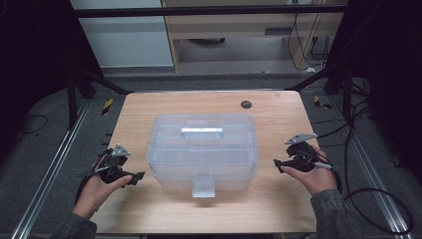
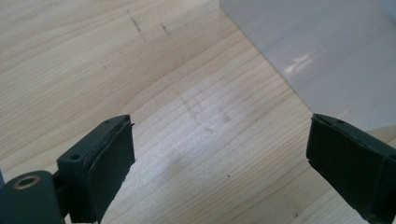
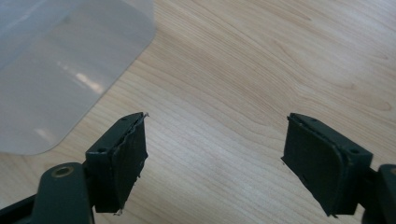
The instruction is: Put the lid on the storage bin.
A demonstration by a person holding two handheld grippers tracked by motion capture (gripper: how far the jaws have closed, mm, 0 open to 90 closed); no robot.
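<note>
At the centre of the wooden table (image 1: 149,107) stands the clear plastic storage box (image 1: 201,149), lid closed, with its carry handle (image 1: 201,132) lying flat on top and its front latch (image 1: 203,185) facing the near edge. The box sits roughly midway between the left and right edges and apart from both of your grippers.

Your left gripper (image 1: 134,178) rests near the left edge of the table, just beside the box's near left corner, pointing toward the box. Its jaws are spread wide with nothing between them; in the left gripper view, bare wood shows in the gap of the left gripper (image 2: 219,158), and the box wall (image 2: 327,56) lies beyond the far jaw without contact.

Your right gripper (image 1: 279,165) sits near the right edge of the table, just beside the box's right side, also pointing toward it. Its jaws are likewise spread and hold nothing; in the right gripper view, the right gripper (image 3: 215,154) frames bare table surface, and a rounded corner of the box (image 3: 60,79) lies beyond the jaw tips, not touching them.

A dark round grommet (image 1: 246,104) is set in the table near the far edge.
</note>
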